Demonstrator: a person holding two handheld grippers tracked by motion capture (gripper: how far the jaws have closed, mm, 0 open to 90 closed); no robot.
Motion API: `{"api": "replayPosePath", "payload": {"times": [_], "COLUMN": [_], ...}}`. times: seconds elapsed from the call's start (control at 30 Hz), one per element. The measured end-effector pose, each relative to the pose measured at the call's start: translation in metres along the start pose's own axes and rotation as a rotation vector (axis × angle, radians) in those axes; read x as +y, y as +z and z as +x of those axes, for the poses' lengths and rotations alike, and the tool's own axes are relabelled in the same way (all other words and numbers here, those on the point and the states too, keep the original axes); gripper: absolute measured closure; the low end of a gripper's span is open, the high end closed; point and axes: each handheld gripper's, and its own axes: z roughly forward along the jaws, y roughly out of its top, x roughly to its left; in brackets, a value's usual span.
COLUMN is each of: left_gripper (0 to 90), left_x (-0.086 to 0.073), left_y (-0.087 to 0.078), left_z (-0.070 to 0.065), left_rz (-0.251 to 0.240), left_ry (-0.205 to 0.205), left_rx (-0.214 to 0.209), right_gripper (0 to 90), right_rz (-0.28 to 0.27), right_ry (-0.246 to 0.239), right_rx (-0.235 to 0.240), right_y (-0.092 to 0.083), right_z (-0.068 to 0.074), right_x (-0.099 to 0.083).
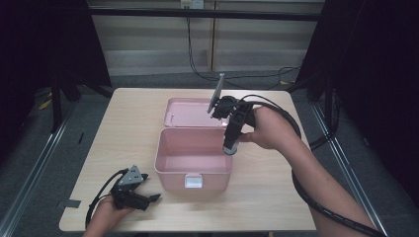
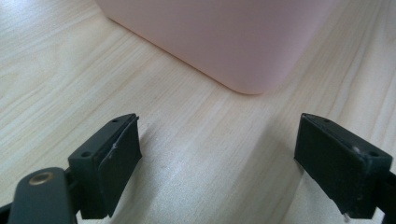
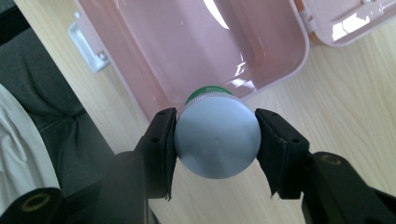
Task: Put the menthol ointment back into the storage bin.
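A pink box (image 1: 173, 175) stands open in the middle of the table, its lid (image 1: 190, 112) laid back flat behind it. My right gripper (image 1: 230, 144) points down over the box's right rim, shut on a small bottle (image 1: 230, 149). In the right gripper view the bottle's grey cap (image 3: 215, 128) sits pinched between the pads of the right gripper (image 3: 217, 142), a strip of green body showing beyond it above the box's inside (image 3: 187, 46). My left gripper (image 1: 149, 187) rests open on the table at the box's front left corner (image 2: 243, 70), with nothing between the fingers of the left gripper (image 2: 219, 154).
A white latch (image 1: 193, 181) sits on the box's front wall. The wooden table (image 1: 128, 128) has bare room left and right of the box. Black cables (image 1: 296, 128) trail from the right gripper along the forearm. Dark frames and rails flank the table.
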Motion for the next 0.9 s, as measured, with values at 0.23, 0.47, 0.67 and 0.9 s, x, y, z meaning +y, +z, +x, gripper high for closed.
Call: {"api": "replayPosePath", "payload": {"times": [0.23,0.47,0.67,0.9], "left_gripper": [13.8,13.8,13.8,13.8], "left_x": [0.0,0.0,0.0,0.0], "left_y": [0.0,0.0,0.0,0.0], "left_z": [0.0,0.0,0.0,0.0], "left_rz": [0.0,0.0,0.0,0.001], "left_ry": [0.0,0.0,0.0,0.0], "left_rx": [0.0,0.0,0.0,0.0], "right_gripper": [50.6,50.6,50.6,50.6], "right_rz": [-0.006,0.001,-0.002,-0.001], "right_ry": [0.028,0.064,0.088,0.17], "right_rx": [0.004,0.001,0.005,0.002], "right_y": [0.01,0.02,0.028,0.043], "right_z": [-0.003,-0.005,-0.009,-0.018], "right_x": [0.018,0.035,0.045,0.051]}}
